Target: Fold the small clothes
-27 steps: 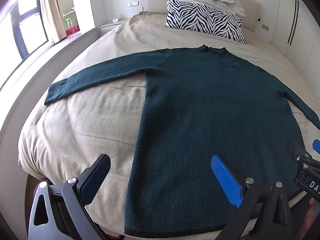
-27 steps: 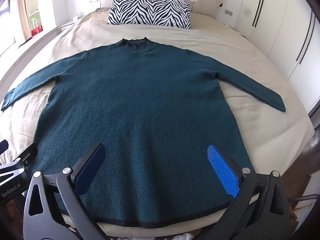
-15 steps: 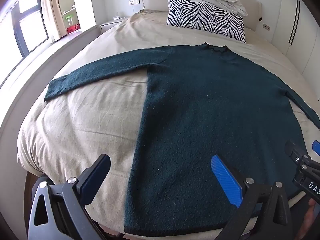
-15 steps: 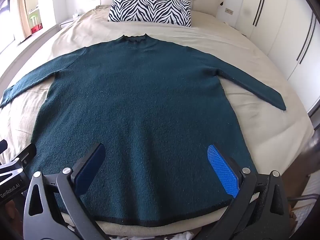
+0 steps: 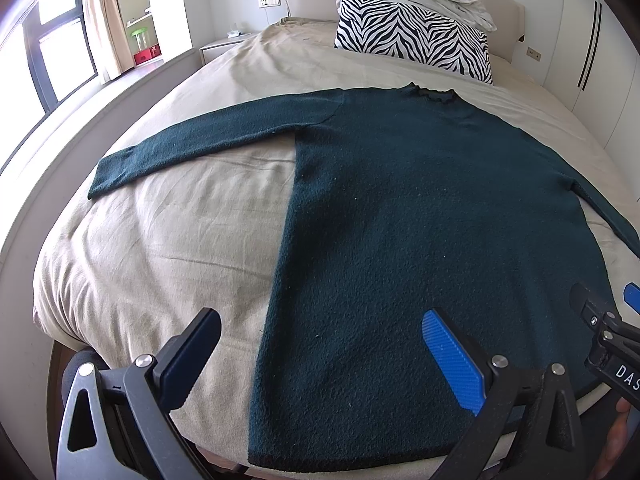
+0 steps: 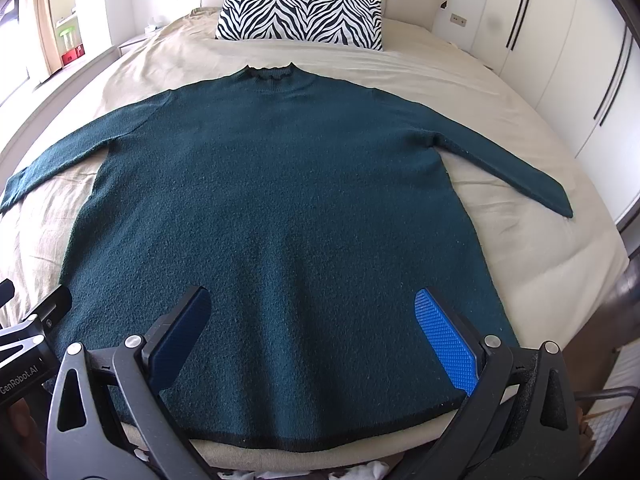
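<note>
Left wrist view: the left gripper (image 5: 320,356) hangs wide open and empty above the sweater (image 5: 420,220), spread flat below the zebra pillow (image 5: 412,36).

Right wrist view: the right gripper (image 6: 316,332) gapes empty over the hem (image 6: 320,442); folding looks unstarted, so probably a sleeve (image 6: 508,168) comes first.

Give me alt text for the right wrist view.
A dark green sweater lies flat, sleeves spread, on a beige bed, collar toward a zebra-print pillow. The right gripper hovers open over its hem, holding nothing.

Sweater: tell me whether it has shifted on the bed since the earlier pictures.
No. The sweater lies flat as before, collar the same way from the zebra pillow.
</note>
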Tool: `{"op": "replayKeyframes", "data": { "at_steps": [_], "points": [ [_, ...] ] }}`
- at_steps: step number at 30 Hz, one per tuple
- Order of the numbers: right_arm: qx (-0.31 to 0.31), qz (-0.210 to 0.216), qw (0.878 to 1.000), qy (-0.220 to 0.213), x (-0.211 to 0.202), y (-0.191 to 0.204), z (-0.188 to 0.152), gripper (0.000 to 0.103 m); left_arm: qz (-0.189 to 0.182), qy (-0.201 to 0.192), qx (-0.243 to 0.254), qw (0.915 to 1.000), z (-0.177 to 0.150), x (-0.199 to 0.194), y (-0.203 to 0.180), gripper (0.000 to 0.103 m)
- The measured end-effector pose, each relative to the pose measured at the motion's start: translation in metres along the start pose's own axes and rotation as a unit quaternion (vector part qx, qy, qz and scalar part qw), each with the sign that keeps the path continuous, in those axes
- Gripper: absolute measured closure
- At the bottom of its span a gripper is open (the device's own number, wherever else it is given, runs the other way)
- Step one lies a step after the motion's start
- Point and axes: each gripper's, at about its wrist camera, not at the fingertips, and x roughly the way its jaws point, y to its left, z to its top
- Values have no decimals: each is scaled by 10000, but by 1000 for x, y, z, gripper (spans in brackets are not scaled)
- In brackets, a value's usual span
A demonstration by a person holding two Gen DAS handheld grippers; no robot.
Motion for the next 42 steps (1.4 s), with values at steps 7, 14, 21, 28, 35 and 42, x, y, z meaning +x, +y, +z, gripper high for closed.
{"op": "replayKeyframes", "data": {
  "at_steps": [7,14,21,28,35,42],
  "points": [
    [3,-4,10000,1,0,0,0,0,0,0,0,10000,0,0,0,0],
    [6,-3,10000,7,1,0,-1,0,-2,2,-2,10000,0,0,0,0],
    [4,-2,10000,11,2,0,-4,0,-7,6,-3,10000,0,0,0,0],
    [5,-1,10000,19,2,0,-4,0,-8,8,-4,10000,0,1,0,0],
    [11,0,10000,19,3,0,-7,0,-9,8,-2,10000,-3,1,0,0],
    [12,-2,10000,27,4,0,-7,0,-9,11,2,10000,-2,1,0,0]
  ]
}}
